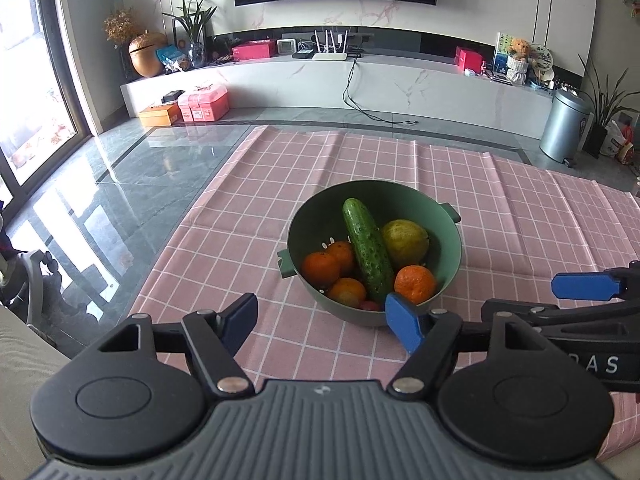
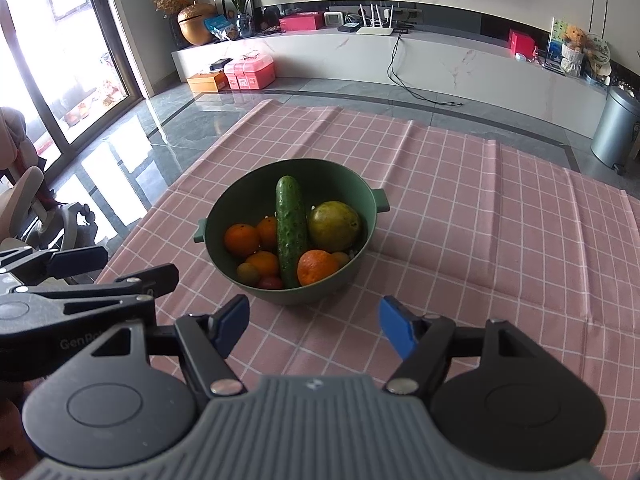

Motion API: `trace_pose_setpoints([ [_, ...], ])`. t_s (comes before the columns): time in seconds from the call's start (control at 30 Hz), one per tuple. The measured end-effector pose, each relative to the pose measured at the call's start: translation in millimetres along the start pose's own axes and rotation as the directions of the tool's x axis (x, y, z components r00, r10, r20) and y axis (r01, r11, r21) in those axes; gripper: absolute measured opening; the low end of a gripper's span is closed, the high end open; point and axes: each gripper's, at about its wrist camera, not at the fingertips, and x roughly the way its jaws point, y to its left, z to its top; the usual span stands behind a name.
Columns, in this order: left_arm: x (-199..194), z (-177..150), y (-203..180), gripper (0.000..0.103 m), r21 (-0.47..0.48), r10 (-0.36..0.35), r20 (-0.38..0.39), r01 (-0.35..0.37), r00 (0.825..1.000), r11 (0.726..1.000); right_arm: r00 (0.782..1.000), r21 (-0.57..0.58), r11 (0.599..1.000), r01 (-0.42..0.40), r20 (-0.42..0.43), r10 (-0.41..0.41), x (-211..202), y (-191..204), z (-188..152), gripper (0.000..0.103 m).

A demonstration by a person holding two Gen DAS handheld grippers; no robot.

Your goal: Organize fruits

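left gripper (image 1: 324,320) jaws wide, empty | right gripper (image 2: 314,326) jaws wide, empty | risk: cucumber (image 2: 291,232) leans across oranges (image 2: 318,267); pulling it may roll them, tip green bowl (image 2: 362,184)

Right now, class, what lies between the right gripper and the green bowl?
Only bare pink checked cloth: in the right wrist view nothing sits between the open right gripper and the green bowl.

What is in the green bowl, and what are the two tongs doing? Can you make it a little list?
surface: pink checked cloth
bowl: green bowl, on the cloth
inside: cucumber, four oranges, one near front, a yellow-green fruit
left tongs: open, empty, near the bowl
right tongs: open, empty, near the bowl
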Motion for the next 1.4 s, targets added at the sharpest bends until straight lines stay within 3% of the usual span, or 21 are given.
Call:
trace_pose_setpoints([
  [1.4,-1.9,1.2,-1.7,0.084,0.005,-0.012,0.017,0.012,1.000,1.000,1.000,0.010,1.000,0.008,0.015,-0.008,-4.1,-2.2,-2.6,0.068],
])
